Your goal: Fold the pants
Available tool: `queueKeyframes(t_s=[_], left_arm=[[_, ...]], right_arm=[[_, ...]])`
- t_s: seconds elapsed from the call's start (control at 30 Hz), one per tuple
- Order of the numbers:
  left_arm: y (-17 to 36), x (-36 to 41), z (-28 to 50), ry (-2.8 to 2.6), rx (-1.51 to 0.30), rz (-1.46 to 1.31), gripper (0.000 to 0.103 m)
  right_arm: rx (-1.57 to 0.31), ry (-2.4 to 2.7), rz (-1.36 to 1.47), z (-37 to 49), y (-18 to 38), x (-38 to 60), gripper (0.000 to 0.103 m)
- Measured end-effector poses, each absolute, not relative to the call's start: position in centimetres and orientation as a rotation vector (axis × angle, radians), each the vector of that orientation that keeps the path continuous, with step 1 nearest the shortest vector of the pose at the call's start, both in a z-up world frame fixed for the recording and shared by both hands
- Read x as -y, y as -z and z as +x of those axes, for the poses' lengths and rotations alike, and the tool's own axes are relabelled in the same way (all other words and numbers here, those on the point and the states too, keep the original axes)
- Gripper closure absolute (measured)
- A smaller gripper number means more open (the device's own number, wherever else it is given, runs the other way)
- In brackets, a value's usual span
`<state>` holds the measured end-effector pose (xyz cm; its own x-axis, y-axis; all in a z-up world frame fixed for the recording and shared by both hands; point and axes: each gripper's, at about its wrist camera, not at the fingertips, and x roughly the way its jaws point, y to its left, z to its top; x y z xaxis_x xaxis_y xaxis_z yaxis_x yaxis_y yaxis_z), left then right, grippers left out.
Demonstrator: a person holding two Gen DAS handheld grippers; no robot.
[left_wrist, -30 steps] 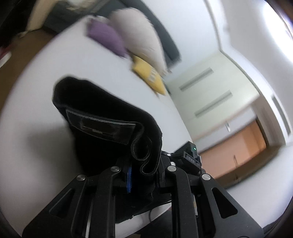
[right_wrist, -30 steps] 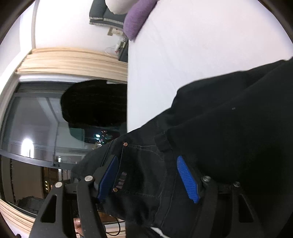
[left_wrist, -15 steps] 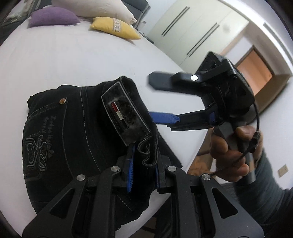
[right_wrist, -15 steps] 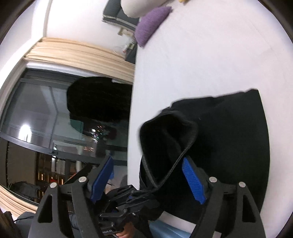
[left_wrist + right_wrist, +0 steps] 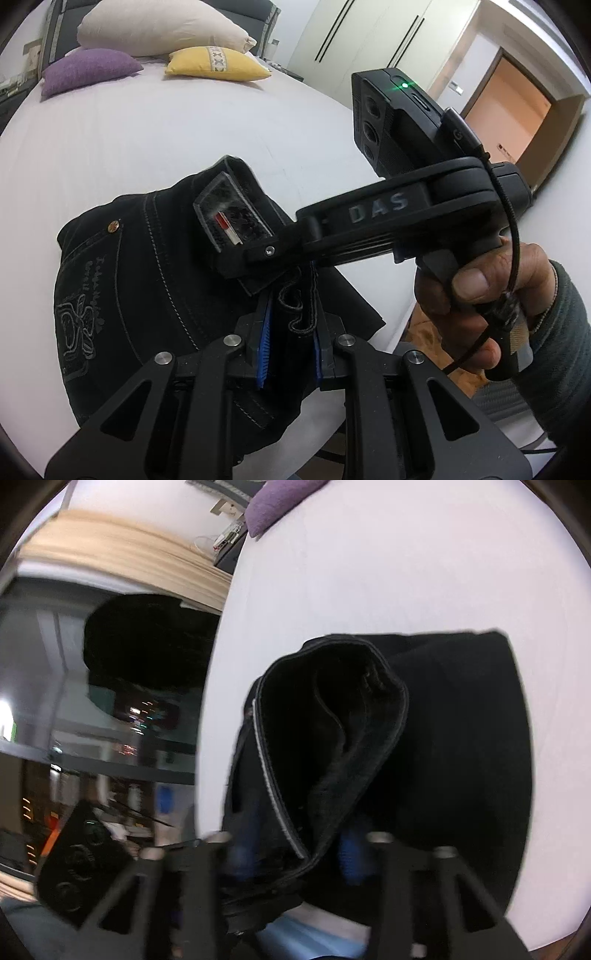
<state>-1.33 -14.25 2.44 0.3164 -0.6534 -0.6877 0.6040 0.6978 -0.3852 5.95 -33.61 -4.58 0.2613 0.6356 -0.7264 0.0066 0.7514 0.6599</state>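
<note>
The black pants point(image 5: 155, 295) lie bunched and partly folded on the white bed point(image 5: 147, 140), near its front edge. My left gripper point(image 5: 290, 347) is shut on the waistband, with folded fabric between its blue pads. My right gripper point(image 5: 280, 254) reaches in from the right across the waistband by the brand patch point(image 5: 232, 221). In the right wrist view the pants point(image 5: 443, 738) show the waistband standing open, and the right gripper point(image 5: 299, 849) holds its edge between blurred blue pads.
A cream pillow point(image 5: 159, 29), a purple pillow point(image 5: 88, 70) and a yellow pillow point(image 5: 216, 64) lie at the head of the bed. Wardrobe doors and an orange door point(image 5: 506, 96) stand to the right. A dark window point(image 5: 92, 720) is left of the bed.
The pants came down from hanging onto the bed. My right gripper moved in over the waistband and closed on it. My left gripper kept its hold.
</note>
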Motion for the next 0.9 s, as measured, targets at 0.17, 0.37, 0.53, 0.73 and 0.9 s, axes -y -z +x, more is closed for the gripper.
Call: queueKeyframes(t_s=[0.17, 0.37, 0.53, 0.73, 0.9], left_arm=[[-3.0, 16.6, -1.1, 0.851, -0.919, -0.045, 0.087], [-2.7, 20.7, -0.8, 0.885, -0.918, -0.01, 0.087], [-1.5, 23.6, -0.8, 0.901, -0.943, 0.014, 0.087], [0.4, 25.5, 0.0, 0.91, -0.975, 0.022, 0.087], [1.3, 26.5, 0.4, 0.913, -0.981, 0.021, 0.087]], right_arm=[[-1.194, -0.442, 0.579, 5.5, 3.6, 35.8, 0.085], [-1.178, -0.417, 0.579, 5.4, 4.0, 38.2, 0.085], [-1.184, -0.399, 0.599, 6.0, 5.3, 39.2, 0.085], [-1.201, -0.392, 0.622, 5.7, 6.9, 40.0, 0.085], [-1.204, -0.391, 0.638, 5.7, 8.0, 40.5, 0.085]])
